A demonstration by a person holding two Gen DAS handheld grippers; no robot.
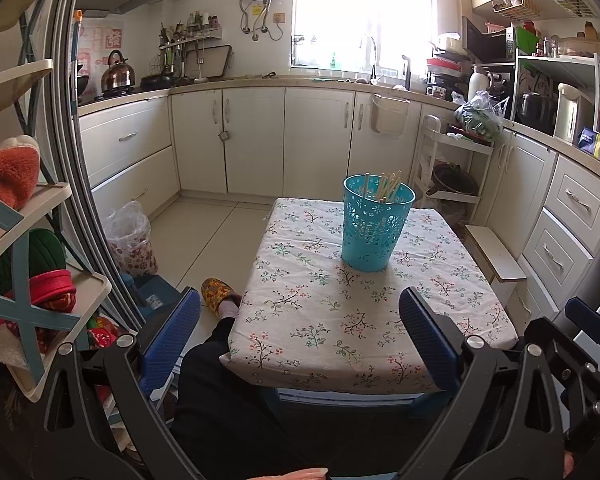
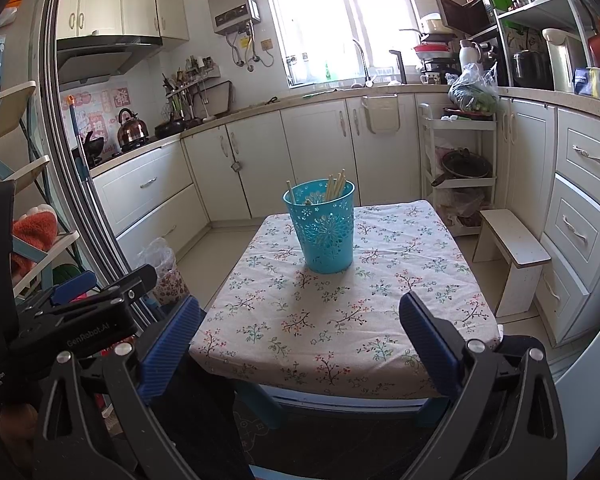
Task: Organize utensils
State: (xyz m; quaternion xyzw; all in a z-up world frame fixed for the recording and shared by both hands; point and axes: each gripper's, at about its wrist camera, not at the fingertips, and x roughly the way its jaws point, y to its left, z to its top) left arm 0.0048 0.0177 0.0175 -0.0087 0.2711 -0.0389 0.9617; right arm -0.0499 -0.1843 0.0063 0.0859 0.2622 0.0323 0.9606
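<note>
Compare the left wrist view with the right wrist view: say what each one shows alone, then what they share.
Left wrist only: a foot in a yellow patterned slipper beside the table.
Right wrist only: the left gripper from the side, and the small white stool whole.
Both: the blue basket holding chopsticks on the floral tablecloth, with open jaws framing it.

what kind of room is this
A home kitchen, most likely: a kettle on the stove, a sink tap under the window, and cabinets all round. A small table holds a basket of chopsticks.
</note>
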